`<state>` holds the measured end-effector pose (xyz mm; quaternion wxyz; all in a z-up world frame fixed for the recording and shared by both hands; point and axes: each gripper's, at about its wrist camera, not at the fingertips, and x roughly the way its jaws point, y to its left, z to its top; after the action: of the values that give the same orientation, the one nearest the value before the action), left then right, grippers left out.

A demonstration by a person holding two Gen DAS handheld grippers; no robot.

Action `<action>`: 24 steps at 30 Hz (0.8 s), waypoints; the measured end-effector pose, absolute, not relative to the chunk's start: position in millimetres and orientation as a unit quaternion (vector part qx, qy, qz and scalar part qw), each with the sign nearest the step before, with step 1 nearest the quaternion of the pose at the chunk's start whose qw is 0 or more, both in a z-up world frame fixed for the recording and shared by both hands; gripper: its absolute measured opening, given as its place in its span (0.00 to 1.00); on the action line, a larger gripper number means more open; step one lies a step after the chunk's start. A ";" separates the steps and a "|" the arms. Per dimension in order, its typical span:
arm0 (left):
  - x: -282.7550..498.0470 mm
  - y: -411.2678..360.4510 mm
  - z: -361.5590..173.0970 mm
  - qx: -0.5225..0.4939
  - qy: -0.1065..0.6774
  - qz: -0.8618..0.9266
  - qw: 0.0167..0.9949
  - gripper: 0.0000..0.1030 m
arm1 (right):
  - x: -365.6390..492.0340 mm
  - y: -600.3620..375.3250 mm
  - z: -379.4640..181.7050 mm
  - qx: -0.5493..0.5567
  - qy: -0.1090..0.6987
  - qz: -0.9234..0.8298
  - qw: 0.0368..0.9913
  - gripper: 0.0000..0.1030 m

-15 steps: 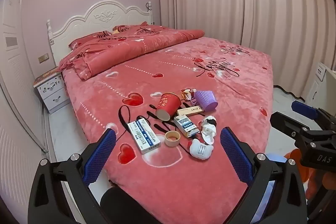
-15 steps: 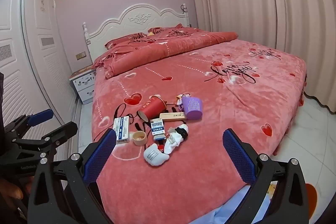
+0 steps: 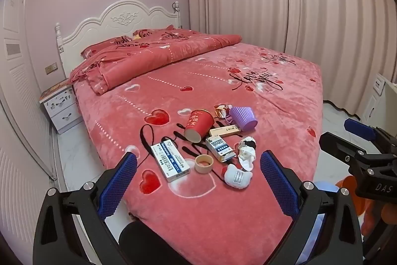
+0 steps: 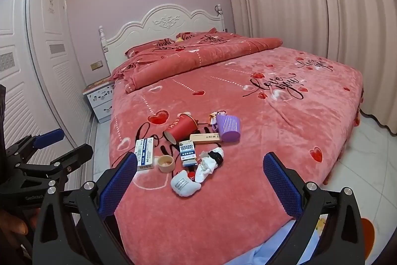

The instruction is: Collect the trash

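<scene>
A cluster of litter lies near the foot of the red bed (image 3: 248,215): a tipped red paper cup (image 3: 198,124), a purple ribbed cup (image 3: 243,118), a long white-blue box (image 3: 170,160), a smaller blue-white box (image 3: 220,148), a tan mint box (image 3: 225,131), a tape roll (image 3: 204,163), a white-black sock (image 3: 247,153) and a white pouch (image 3: 237,176). My left gripper (image 3: 198,171) hangs open above the bed's foot, nothing between its fingers. My right gripper (image 4: 199,174) is open too, short of the same cluster: red cup (image 4: 182,128), purple cup (image 4: 228,127), pouch (image 4: 184,183).
A folded red quilt (image 3: 161,58) and white headboard (image 3: 119,19) are at the far end. A white nightstand (image 3: 60,106) stands left of the bed by wardrobe doors (image 4: 29,71). Curtains (image 3: 297,4) line the right wall. Tiled floor (image 4: 372,165) runs along the right.
</scene>
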<state>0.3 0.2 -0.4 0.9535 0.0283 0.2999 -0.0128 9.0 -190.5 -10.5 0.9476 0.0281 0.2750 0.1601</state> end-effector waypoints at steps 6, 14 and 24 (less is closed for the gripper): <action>-0.3 0.5 0.1 0.028 0.300 -0.014 0.953 0.96 | 9.1 -181.7 -10.6 0.029 0.277 0.160 0.947 0.97; -0.3 0.4 0.1 0.028 0.302 -0.013 0.953 0.96 | 10.9 -184.4 -14.9 0.029 0.279 0.164 0.946 0.97; -4.3 1.7 -7.6 0.027 0.303 -0.014 0.952 0.96 | 10.3 -186.0 -18.8 0.030 0.282 0.165 0.945 0.97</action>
<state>-4.3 1.7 -7.6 0.9524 0.0270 0.3033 -0.0136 10.3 -186.0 -18.8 0.9447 0.0300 0.2818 0.1649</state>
